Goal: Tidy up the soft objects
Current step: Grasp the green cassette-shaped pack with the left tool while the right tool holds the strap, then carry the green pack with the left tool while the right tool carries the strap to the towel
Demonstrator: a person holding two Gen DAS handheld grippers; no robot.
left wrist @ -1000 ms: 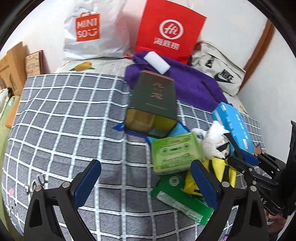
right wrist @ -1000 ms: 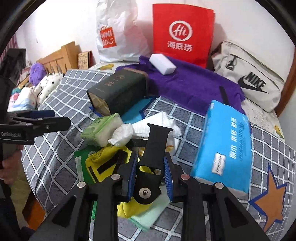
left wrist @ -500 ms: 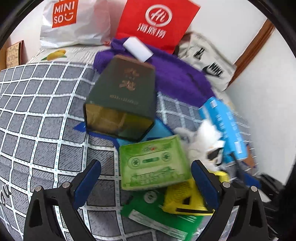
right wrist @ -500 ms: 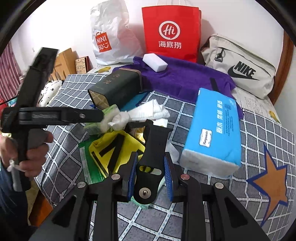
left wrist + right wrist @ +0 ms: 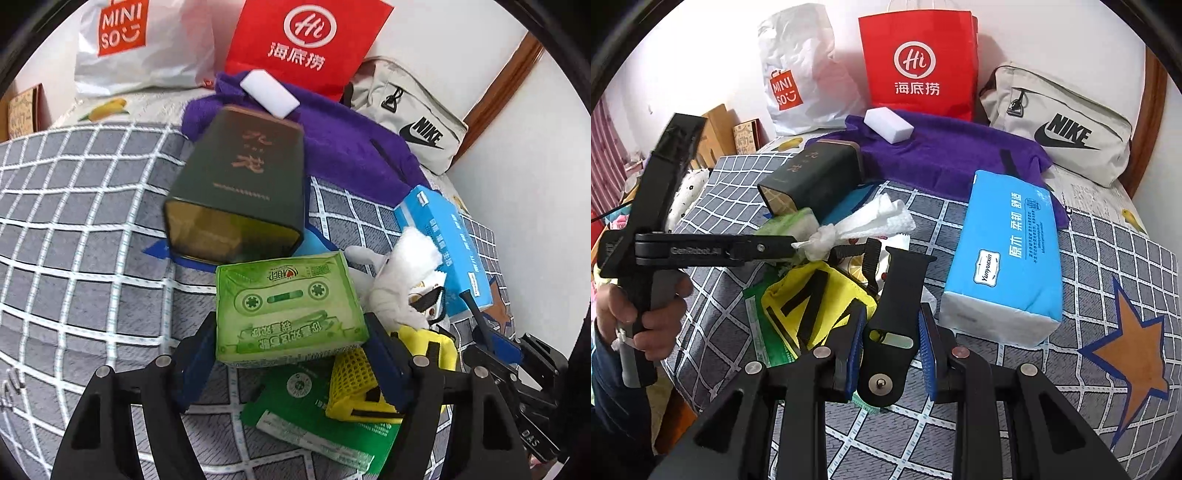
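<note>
Nearest: left claw [image 5: 290,354], jaws just closed in, pads now pressing both sides of green tissue pack [image 5: 286,312]. Right claw [image 5: 891,349] clamped on black strap [image 5: 892,314]. Both over checked bed cover [image 5: 92,229], w/ yellow mesh bag [image 5: 812,295] & crumpled white tissue [image 5: 864,225] between. Farther: dark green tin [image 5: 240,192] on its side, blue tissue pack [image 5: 1008,258], purple towel [image 5: 942,155] w/ white sponge [image 5: 888,123] on top.
</note>
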